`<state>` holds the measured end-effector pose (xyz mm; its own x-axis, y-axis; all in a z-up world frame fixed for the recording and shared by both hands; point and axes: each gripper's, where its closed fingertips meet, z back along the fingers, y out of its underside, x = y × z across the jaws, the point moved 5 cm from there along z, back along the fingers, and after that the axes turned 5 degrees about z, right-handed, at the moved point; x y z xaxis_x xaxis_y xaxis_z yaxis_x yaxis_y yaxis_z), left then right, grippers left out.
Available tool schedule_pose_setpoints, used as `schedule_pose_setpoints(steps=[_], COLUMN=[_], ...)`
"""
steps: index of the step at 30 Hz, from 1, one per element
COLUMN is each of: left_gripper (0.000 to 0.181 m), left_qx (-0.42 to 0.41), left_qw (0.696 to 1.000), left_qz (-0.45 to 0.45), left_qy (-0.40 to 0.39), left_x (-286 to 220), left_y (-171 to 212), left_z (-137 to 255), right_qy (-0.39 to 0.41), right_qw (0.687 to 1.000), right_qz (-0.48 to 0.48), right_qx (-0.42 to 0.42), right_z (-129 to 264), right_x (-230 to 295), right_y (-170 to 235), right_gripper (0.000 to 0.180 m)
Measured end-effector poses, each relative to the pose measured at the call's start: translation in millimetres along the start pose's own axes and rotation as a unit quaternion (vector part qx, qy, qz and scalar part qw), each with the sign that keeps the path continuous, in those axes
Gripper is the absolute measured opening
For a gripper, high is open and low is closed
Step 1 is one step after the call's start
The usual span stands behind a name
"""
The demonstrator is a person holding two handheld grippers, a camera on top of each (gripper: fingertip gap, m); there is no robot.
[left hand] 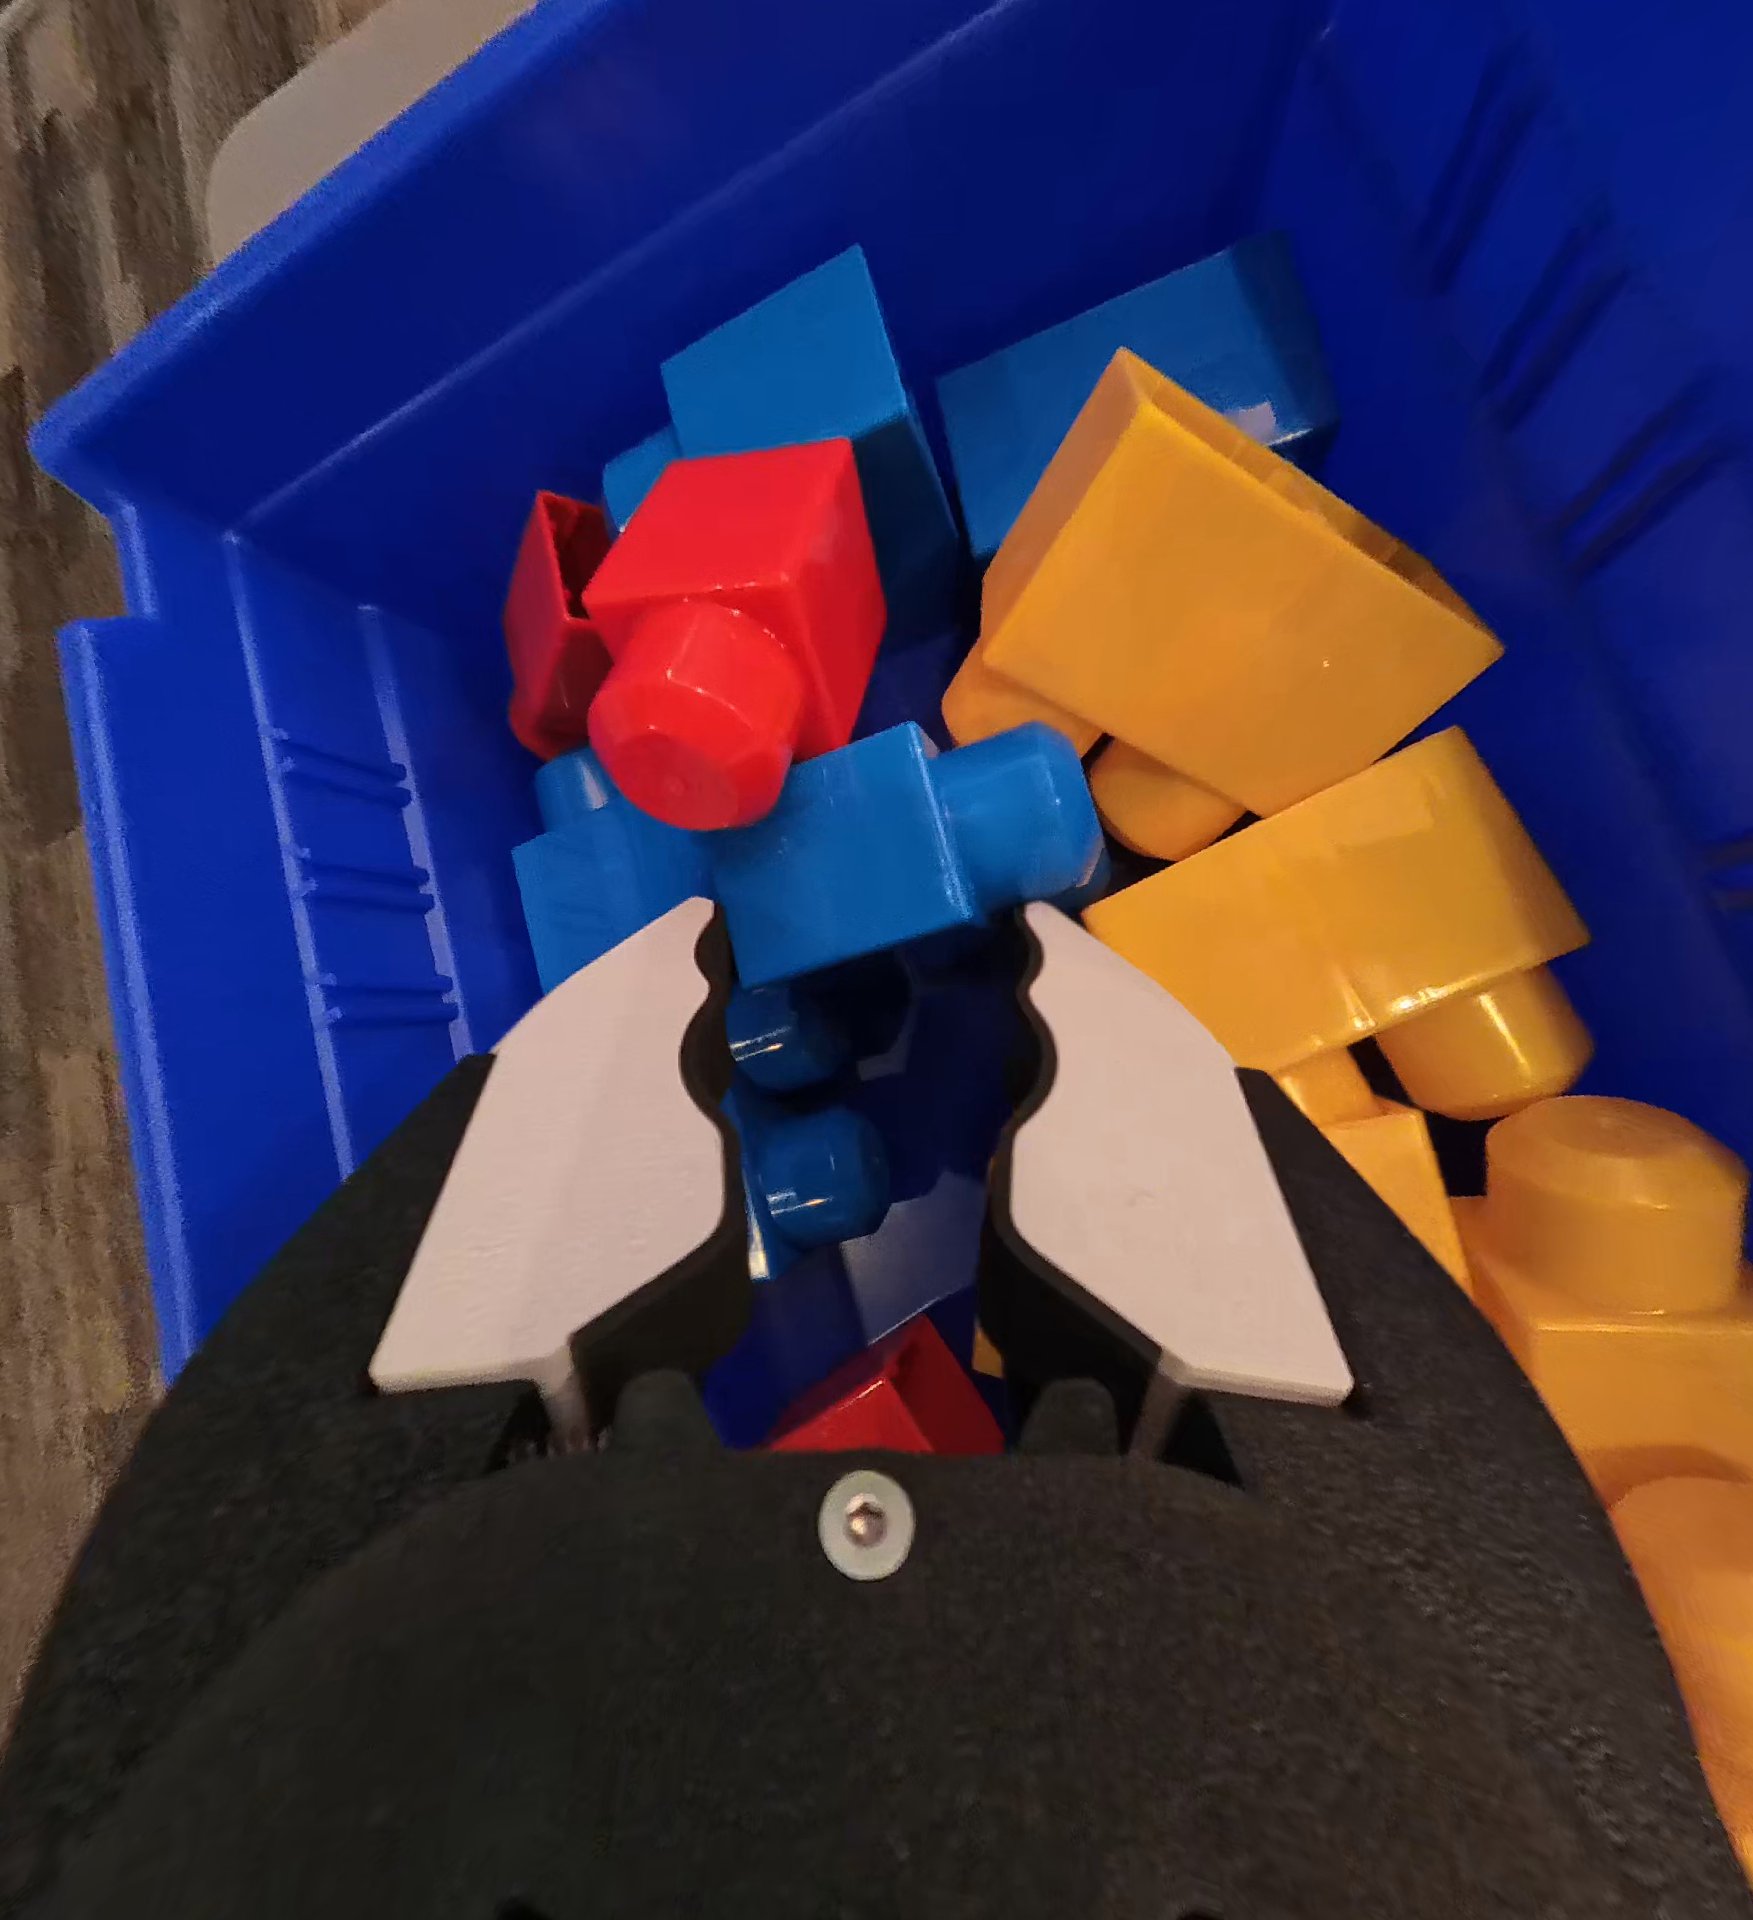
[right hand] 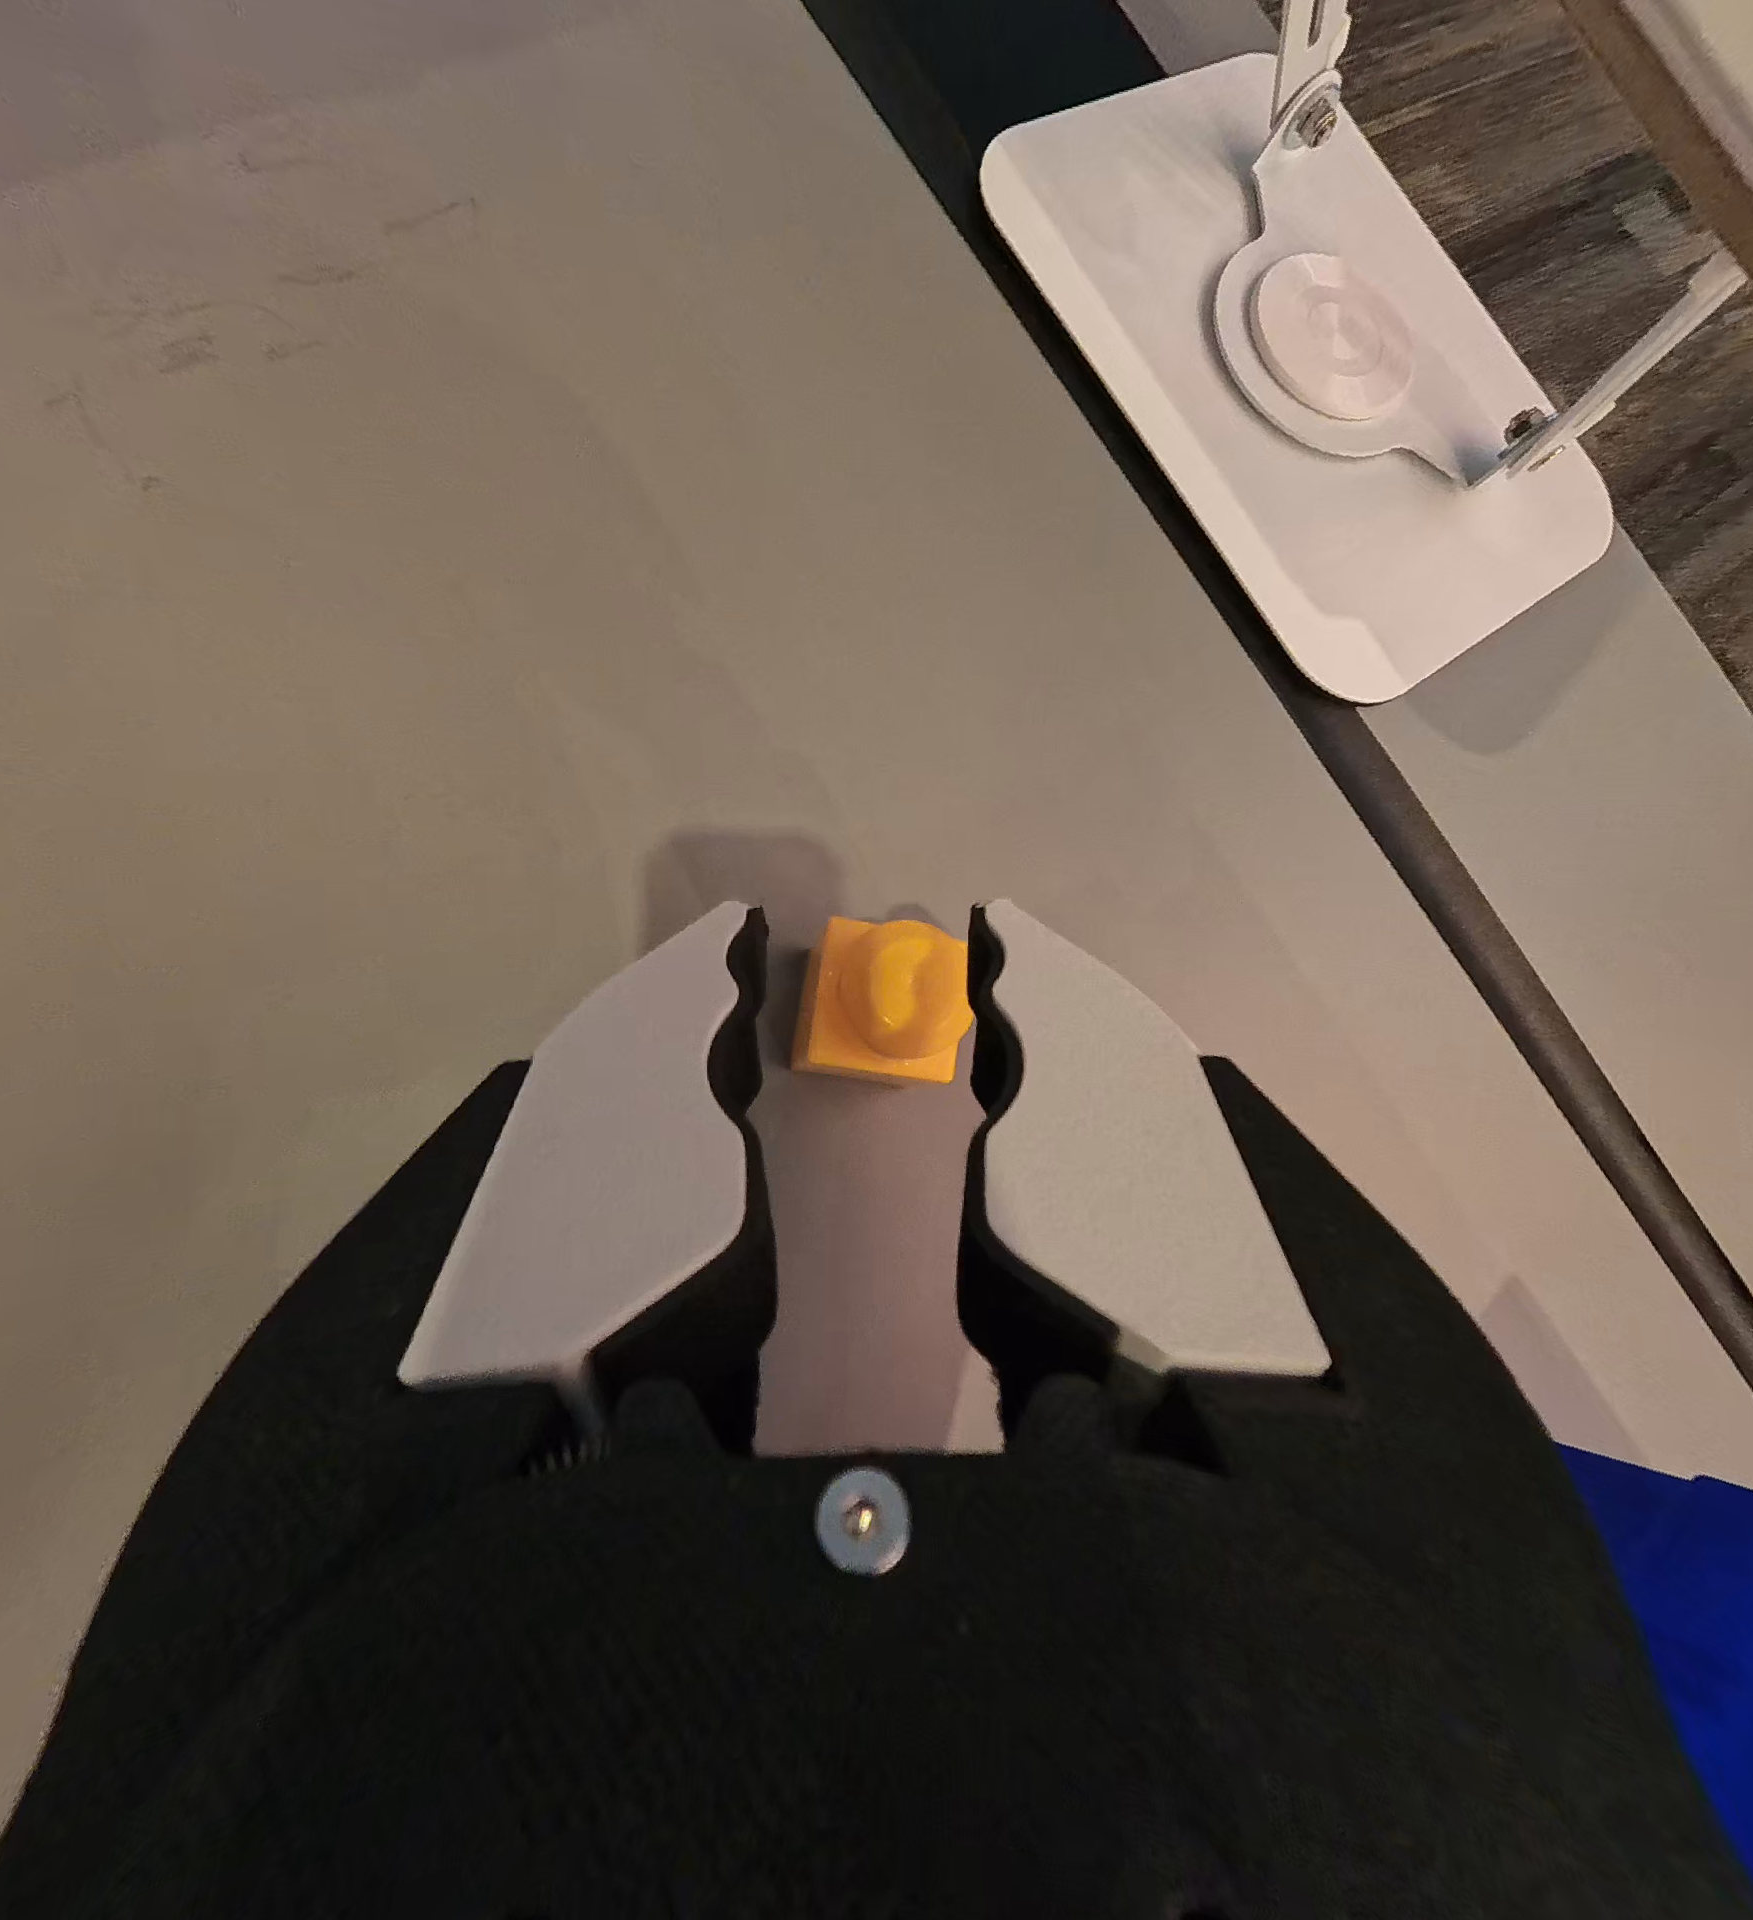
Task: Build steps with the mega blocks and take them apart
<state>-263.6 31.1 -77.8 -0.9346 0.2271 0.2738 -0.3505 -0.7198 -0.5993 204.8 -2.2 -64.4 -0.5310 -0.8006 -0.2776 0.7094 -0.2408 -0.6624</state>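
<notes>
My left gripper (left hand: 867,930) is down inside the blue bin (left hand: 1578,312), jaws wide, tips bracketing a single-stud blue block (left hand: 851,862) that lies on its side near the middle of the pile. Cannot tell if the pads touch it yet; no grip closed. A red block (left hand: 737,623) leans on top of it, stud toward me; yellow blocks (left hand: 1246,613) are stacked along the bin's right wall, more blue ones toward the far wall.

My right gripper (right hand: 867,920) hangs over the tabletop (right hand: 332,520), jaws narrow-to-medium open, holding nothing. A small yellow block (right hand: 877,1003) sits upright, stud up, on the tabletop between my tips, nearer the right jaw, maybe touching it. The tabletop's right edge runs diagonally nearby; a white stand base (right hand: 1298,374) sits beyond it.

Step, I judge: early build, first block laid as the base, second being fetched from the bin. Very little of the task done.

Next move calls for closing the left jaws square on the blue block's flat sides, lifting clear without dragging the red one along, then seating it beside or on the yellow one while the right steadies it.
</notes>
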Motion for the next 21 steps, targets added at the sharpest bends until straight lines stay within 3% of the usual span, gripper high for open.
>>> schedule_pose_setpoints(steps=[7,13,17,21], left_gripper=[0.047,0.046,0.045,0.044], left_qx=[-0.006,-0.031,-0.112,-0.233], left_qw=[0.999,0.998,0.990,0.954], left_qz=[0.015,0.031,0.064,0.094], left_qy=[0.036,0.038,0.058,0.163], left_x=[1.0,11.2,14.1,-12.0], left_y=[1.2,-4.0,-23.1,-59.3], left_z=[12.8,46.7,88.4,137.9], right_qy=[0.001,0.001,0.004,0.015], right_qw=[1.000,1.000,1.000,0.999], right_qz=[0.008,0.009,0.012,0.029], right_qx=[0.005,0.005,0.006,-0.035], right_z=[-1.0,-0.9,-1.1,5.5], right_x=[0.5,0.0,-0.4,1.5], right_y=[1.2,1.6,1.6,-10.0], right_gripper=[0.038,0.038,0.038,0.038])
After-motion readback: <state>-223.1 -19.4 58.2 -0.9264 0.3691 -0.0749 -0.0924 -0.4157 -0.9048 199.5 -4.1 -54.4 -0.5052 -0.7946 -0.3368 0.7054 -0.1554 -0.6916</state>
